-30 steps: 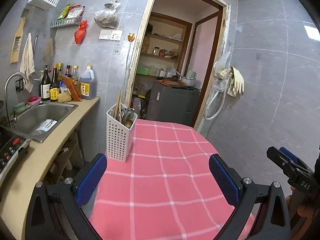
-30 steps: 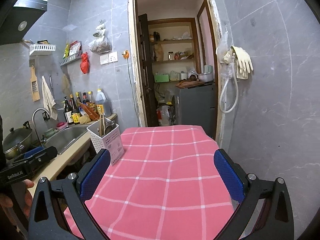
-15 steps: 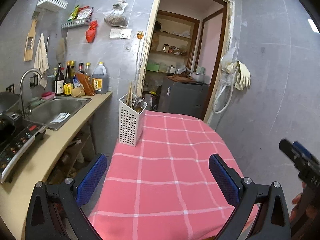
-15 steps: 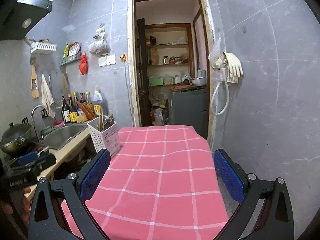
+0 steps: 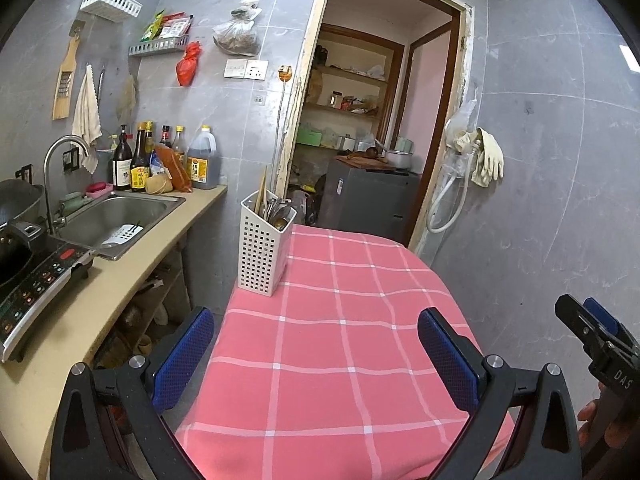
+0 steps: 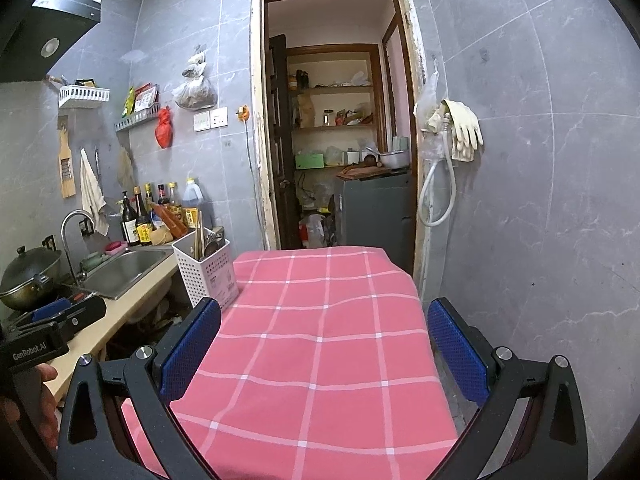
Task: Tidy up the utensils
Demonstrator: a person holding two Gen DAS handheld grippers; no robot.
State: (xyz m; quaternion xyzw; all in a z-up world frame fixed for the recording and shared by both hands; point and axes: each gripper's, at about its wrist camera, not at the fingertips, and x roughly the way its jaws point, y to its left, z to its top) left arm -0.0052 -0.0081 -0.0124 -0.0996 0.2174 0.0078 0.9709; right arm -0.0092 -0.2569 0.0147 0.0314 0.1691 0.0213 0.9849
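Observation:
A white perforated utensil holder (image 5: 262, 250) (image 6: 206, 272) stands at the far left corner of the pink checked tablecloth (image 5: 340, 344) (image 6: 320, 344). Chopsticks and metal spoons (image 5: 274, 210) stick out of its top. My left gripper (image 5: 316, 356) is open over the near edge of the table, well short of the holder, with nothing between its blue pads. My right gripper (image 6: 324, 348) is also open and holds nothing, above the near half of the cloth. Each gripper shows at the edge of the other's view.
A beige counter (image 5: 80, 320) runs along the left with a steel sink (image 5: 116, 216), a tap, sauce bottles (image 5: 160, 160) and an induction cooker (image 5: 36, 276). A wok (image 6: 26, 276) sits on it. Behind the table is an open doorway (image 6: 336, 140) with a grey cabinet; tiled wall on the right.
Both grippers have drawn back from the table and risen a little, so the holder and cloth look smaller and farther. Both stay open and hold nothing.

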